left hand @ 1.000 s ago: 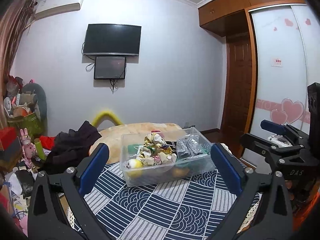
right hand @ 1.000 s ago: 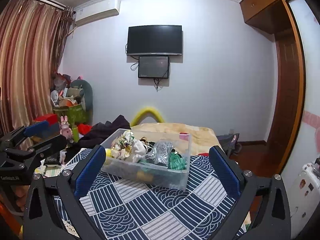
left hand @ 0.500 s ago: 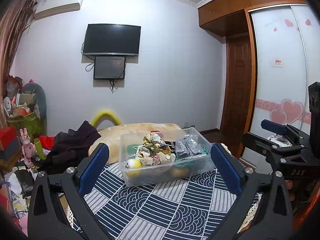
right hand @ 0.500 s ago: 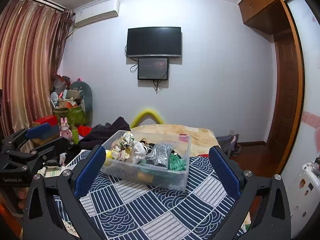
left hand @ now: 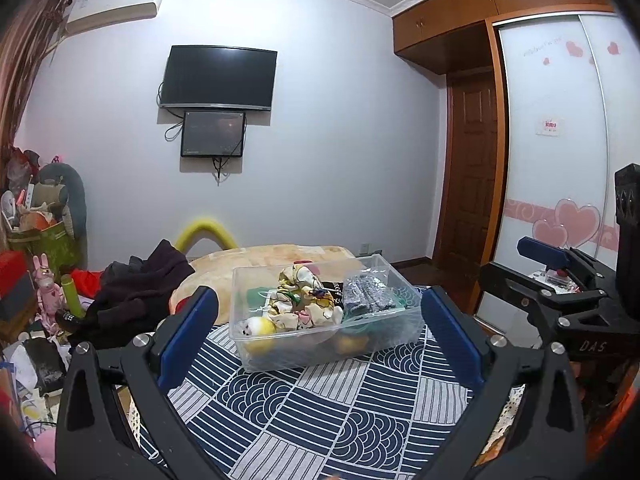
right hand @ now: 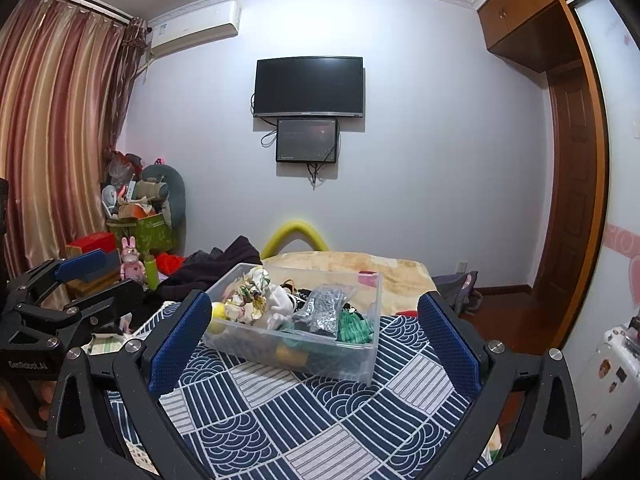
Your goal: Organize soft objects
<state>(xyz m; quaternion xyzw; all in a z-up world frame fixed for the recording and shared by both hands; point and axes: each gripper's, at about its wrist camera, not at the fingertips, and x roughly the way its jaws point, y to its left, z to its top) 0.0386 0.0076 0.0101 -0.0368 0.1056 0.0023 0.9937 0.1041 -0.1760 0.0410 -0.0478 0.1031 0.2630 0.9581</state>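
- A clear plastic bin (left hand: pixel 320 350) sits on a navy-and-white patterned cloth (left hand: pixel 320 412) spread over a table, well ahead of both tools.
- The soft things lie inside the bin: a floral fabric bundle (left hand: pixel 306 296) near the middle, a yellow plush ball (left hand: pixel 258 326) at the near left corner, a dark glittery pouch (left hand: pixel 366 294) toward the right, and green knit fabric (right hand: pixel 354 326) against the right-hand wall.
- The left gripper (left hand: pixel 320 332) hovers above the cloth with its blue-padded fingers (left hand: pixel 188 336) spread wide apart; nothing is between them, and the bin shows in the gap beyond the tips.
- The right gripper (right hand: pixel 316 332) is likewise spread wide and empty, its blue pads (right hand: pixel 180 340) framing the bin from a slightly different angle.
- Each tool appears at the edge of the other's view: the right one at the right edge of the left wrist view, the left one at the left edge of the right wrist view, both beside the table and clear of the bin.
- Behind the table lies a beige blanket (left hand: pixel 280 256) on a bed, with a heap of dark clothing (left hand: pixel 140 288) to its left.
- A black television (right hand: pixel 308 86) hangs on the far wall above a smaller screen (right hand: pixel 307 140).
- A pink rabbit toy (right hand: pixel 132 260) stands among clutter on the left, near striped curtains (right hand: pixel 52 128).
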